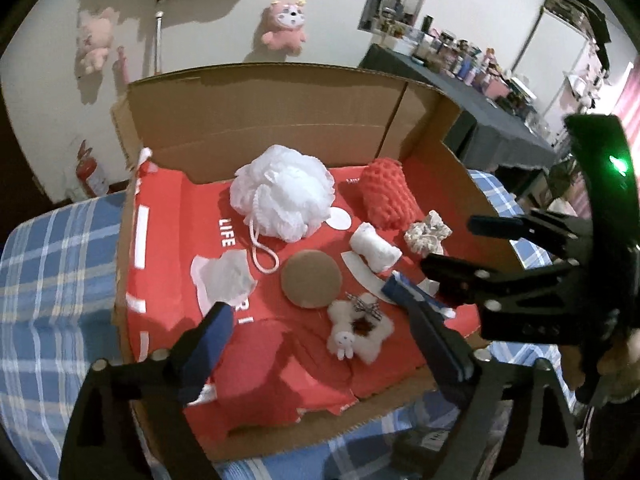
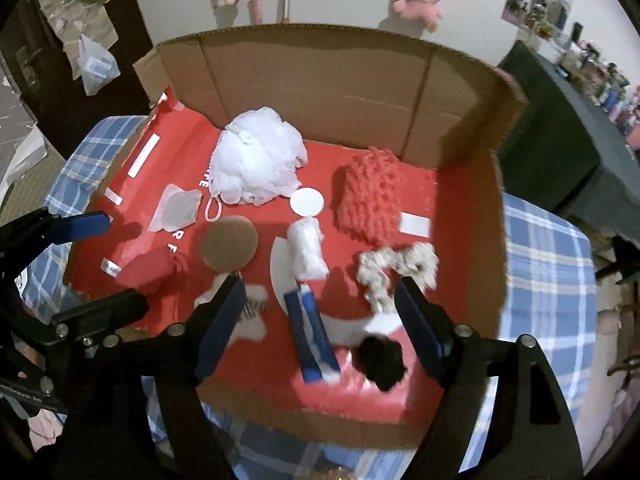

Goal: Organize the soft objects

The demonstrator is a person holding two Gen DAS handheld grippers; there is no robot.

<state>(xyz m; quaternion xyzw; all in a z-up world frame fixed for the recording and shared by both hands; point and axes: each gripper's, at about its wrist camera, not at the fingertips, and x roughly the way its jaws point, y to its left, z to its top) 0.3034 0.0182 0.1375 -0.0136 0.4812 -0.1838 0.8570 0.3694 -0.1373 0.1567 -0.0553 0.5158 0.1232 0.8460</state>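
A cardboard box (image 1: 280, 120) with a red floor holds the soft things: a white bath pouf (image 1: 284, 196), a red bobbled cloth (image 1: 388, 196), a white roll (image 1: 374, 246), a cream scrunchie (image 1: 426, 232), a brown round pad (image 1: 310, 278) and a fluffy white scrunchie with a bunny (image 1: 356, 332). My left gripper (image 1: 308, 294) hangs open above the floor, with a red soft bundle (image 1: 252, 356) lying below between its fingers, untouched. My right gripper (image 2: 320, 280) is open too. A blurred black fluffy piece (image 2: 380, 360) and a blue oblong piece (image 2: 308, 336) lie beneath it.
The box has tall cardboard walls (image 2: 320, 80) at the back and right and a low front edge. It rests on a blue plaid cover (image 1: 52, 264). A dark table (image 1: 500, 120) crowded with bottles stands at the right. Pink plush toys (image 1: 284, 24) hang on the wall.
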